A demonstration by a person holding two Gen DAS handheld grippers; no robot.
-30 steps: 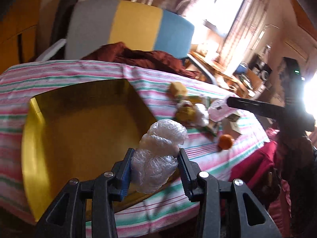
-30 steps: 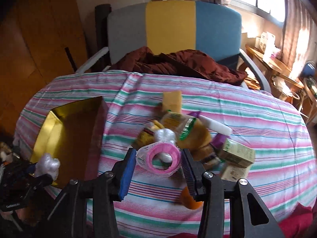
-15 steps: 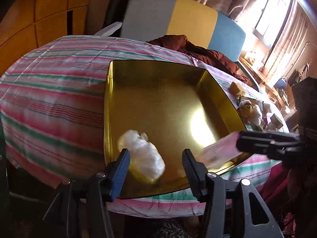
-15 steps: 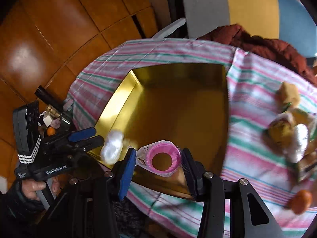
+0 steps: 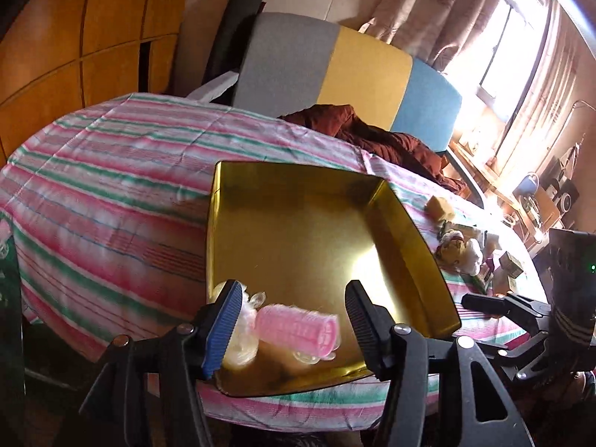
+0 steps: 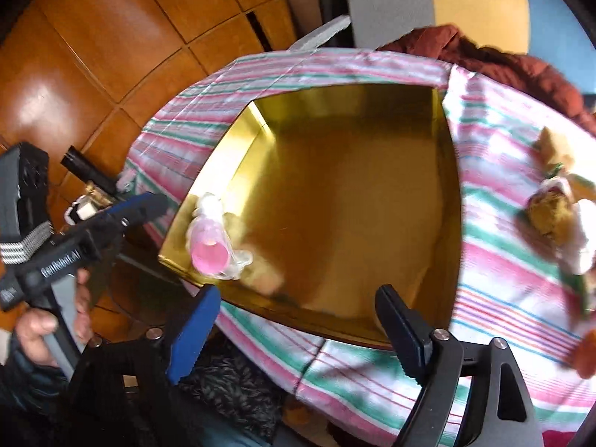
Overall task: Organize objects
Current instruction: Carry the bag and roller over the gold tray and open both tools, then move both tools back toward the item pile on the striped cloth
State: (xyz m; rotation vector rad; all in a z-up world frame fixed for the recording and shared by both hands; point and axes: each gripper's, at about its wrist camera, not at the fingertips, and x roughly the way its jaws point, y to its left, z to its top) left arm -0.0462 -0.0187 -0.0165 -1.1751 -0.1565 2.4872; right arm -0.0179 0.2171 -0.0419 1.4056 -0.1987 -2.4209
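A gold square tray (image 5: 298,223) (image 6: 354,186) sits on the striped tablecloth. In its near corner lie a pink roll in clear wrap (image 5: 298,329) (image 6: 209,251) and a crumpled clear plastic bag (image 5: 240,339) (image 6: 208,206), side by side. My left gripper (image 5: 292,326) is open above that corner, with both things loose between its jaws. It shows at the left of the right wrist view (image 6: 141,205). My right gripper (image 6: 298,331) is open and empty over the tray's near edge.
A pile of small objects (image 5: 462,249) (image 6: 558,219) lies on the cloth right of the tray, with an orange fruit (image 6: 585,350) near the table edge. A grey, yellow and blue chair (image 5: 346,74) with a maroon cloth (image 5: 372,138) stands behind the table.
My left gripper let the plastic bag drop into the tray. My right gripper carried the pink roll over the tray, opened and released it beside the bag.
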